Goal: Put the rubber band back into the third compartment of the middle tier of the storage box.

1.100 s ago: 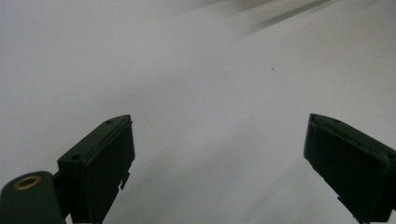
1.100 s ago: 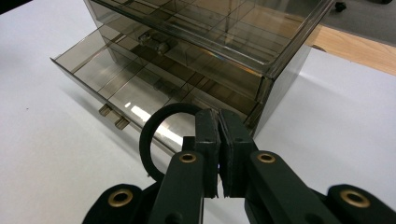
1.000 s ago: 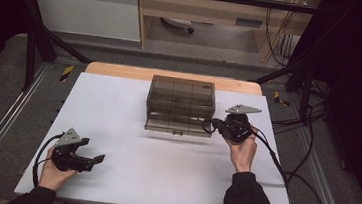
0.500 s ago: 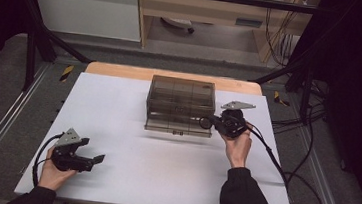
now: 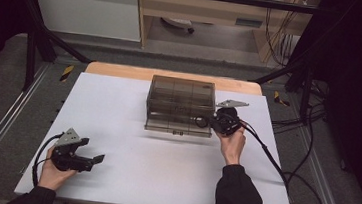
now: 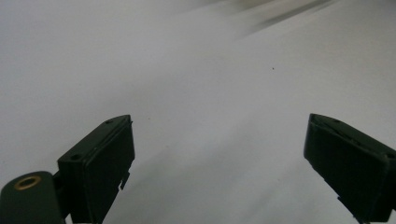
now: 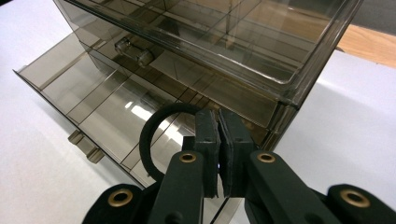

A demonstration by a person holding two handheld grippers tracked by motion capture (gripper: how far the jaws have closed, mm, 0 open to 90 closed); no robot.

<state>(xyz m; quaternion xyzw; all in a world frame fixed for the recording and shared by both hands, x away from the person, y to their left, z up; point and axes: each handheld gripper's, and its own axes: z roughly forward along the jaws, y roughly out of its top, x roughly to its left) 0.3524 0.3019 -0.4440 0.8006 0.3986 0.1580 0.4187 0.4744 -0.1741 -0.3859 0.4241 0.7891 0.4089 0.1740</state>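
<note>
- The right tongs [image 7: 218, 154] have their jaws pressed together on a black ring [image 7: 161, 135], a loop of band-like material; its exact make is hard to tell from here.
- The ring hangs to the left of the closed jaws in the right gripper view, over the open lower drawer [image 7: 107, 116] of a smoky transparent drawer box [image 7: 224, 51].
- In the high view the right tongs [image 5: 210, 122] sit against the box's [image 5: 181, 104] right front corner, with the ring [image 5: 201, 121] at their tips and the right hand [image 5: 232, 139] behind them.
- The drawer is pulled out toward the tongs, its dividers and a small front handle [image 7: 85, 144] in plain sight; a second handle [image 7: 133, 51] shows on the drawer above.
- The left tongs [image 5: 94, 160] lie low on the white tabletop [image 5: 162, 170], well apart from the box, held by the left hand [image 5: 52, 167].
- In the left gripper view the left tongs [image 6: 219, 163] stand wide apart with nothing between the jaws, bare tabletop [image 6: 210, 93] ahead of them.
</note>
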